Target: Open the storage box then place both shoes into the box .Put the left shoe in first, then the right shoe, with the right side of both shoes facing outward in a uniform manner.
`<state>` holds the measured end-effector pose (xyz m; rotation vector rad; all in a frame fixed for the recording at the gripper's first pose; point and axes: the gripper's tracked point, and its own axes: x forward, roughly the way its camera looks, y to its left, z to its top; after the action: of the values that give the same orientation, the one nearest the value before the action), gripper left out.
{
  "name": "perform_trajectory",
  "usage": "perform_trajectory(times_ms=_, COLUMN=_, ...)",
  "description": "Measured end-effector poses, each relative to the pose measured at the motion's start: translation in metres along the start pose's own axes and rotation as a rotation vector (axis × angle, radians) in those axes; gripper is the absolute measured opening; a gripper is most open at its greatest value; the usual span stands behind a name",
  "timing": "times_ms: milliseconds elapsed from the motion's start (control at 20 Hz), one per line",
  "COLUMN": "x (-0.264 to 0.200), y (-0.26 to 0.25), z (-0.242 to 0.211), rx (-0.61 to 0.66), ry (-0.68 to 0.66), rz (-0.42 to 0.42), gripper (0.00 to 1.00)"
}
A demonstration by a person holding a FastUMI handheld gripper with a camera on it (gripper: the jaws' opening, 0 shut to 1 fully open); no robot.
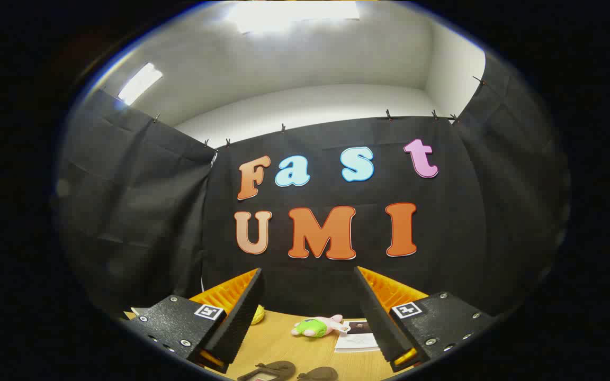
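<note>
The gripper [309,307] is raised and spread wide, holding nothing, its fingers [241,312] low in the frame; between them a wooden table [278,344] runs back to the black cloth wall [315,286]; two dark shoes [276,369] lie at the bottom centre, near the fingers, the second one [318,374] just right of the first; farther back sit a pink and green plush toy [316,326], a yellow thing [258,315] by the left finger, and a white paper [357,341] by the right finger; above the cloth, grey walls [305,106] and a bright ceiling light [294,16] fill the upper frame; another light [140,82] glows at the upper left.
</note>
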<state>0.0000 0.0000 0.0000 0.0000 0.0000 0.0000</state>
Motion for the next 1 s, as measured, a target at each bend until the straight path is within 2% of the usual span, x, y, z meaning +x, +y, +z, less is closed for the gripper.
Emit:
perform_trajectory(times_ms=450, x=-0.001, y=0.009, z=-0.002, rx=0.041, ry=0.008, rz=0.031, gripper=0.99)
perform_trajectory(times_ms=650, x=0.005, y=0.016, z=-0.016, rx=0.060, ry=0.037, rz=0.038, gripper=0.99)
perform_trajectory(times_ms=1000, x=0.013, y=0.055, z=-0.051, rx=0.158, ry=0.151, rz=0.131, gripper=0.99)
